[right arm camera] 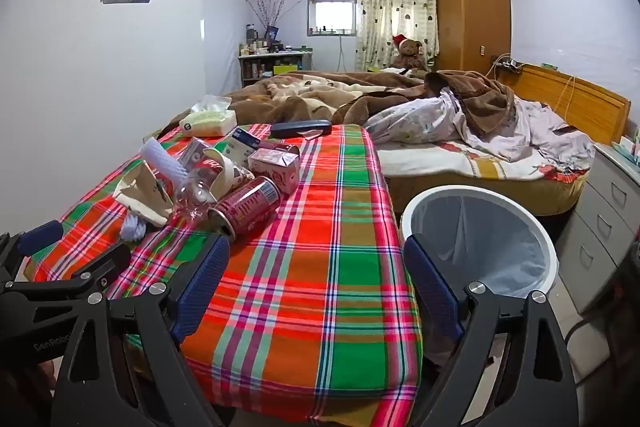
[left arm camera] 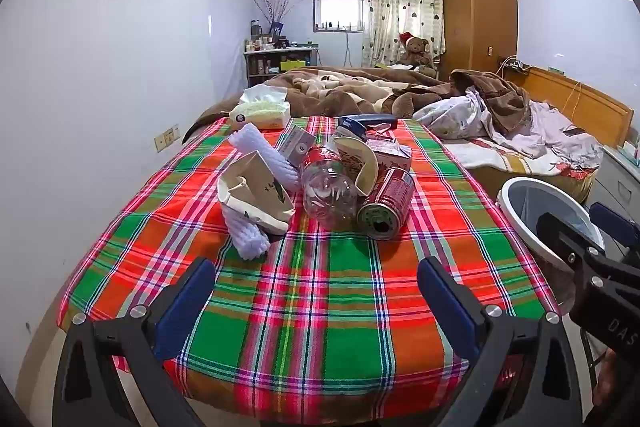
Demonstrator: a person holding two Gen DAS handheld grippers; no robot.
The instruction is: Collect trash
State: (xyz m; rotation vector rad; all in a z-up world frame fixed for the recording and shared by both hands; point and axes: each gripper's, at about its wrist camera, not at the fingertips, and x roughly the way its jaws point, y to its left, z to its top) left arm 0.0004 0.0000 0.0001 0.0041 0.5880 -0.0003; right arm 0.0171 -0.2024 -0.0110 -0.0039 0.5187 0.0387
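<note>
A pile of trash lies on the plaid tablecloth [left arm camera: 320, 307]: a red can [left arm camera: 387, 203] on its side, a clear plastic bottle [left arm camera: 328, 191], a beige paper bag [left arm camera: 256, 193], white foam netting [left arm camera: 248, 239], a pink carton [left arm camera: 390, 151] and small boxes. The can [right arm camera: 246, 206] and bottle [right arm camera: 192, 199] also show in the right wrist view. My left gripper [left arm camera: 316, 281] is open and empty, short of the pile. My right gripper [right arm camera: 316, 261] is open and empty over the table's right edge, beside the white bin [right arm camera: 480, 239].
The white bin [left arm camera: 548, 211] with a grey liner stands on the floor right of the table. A tissue pack [left arm camera: 264, 109] and a dark blue case [left arm camera: 370, 121] lie at the table's far end. An unmade bed [right arm camera: 460, 131] lies beyond, drawers [right arm camera: 608, 211] at right.
</note>
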